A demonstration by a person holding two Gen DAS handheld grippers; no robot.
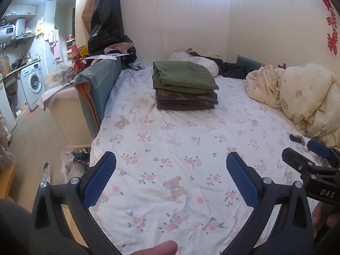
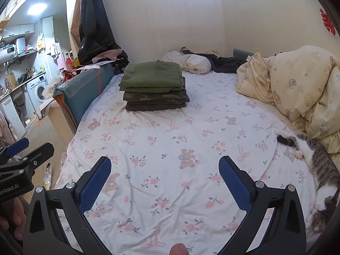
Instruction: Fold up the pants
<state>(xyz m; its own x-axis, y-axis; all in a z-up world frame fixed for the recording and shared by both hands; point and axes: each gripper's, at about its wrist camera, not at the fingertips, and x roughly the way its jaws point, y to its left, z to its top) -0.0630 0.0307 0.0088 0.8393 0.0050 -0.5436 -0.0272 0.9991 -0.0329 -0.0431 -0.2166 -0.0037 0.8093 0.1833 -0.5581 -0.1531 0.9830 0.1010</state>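
1. Your left tongs (image 1: 171, 163) gape wide above the bed sheet (image 1: 170, 140), gripping nothing.
2. Your right tongs (image 2: 164, 167) are spread just as wide, also empty-handed.
3. The folded pants stack (image 2: 154, 86) lies well ahead of both tongs.
4. A cat (image 2: 318, 165) sprawls right of your right tongs.

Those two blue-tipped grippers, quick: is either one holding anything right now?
Left gripper: open, holding nothing, above the bed sheet.
Right gripper: open, holding nothing.
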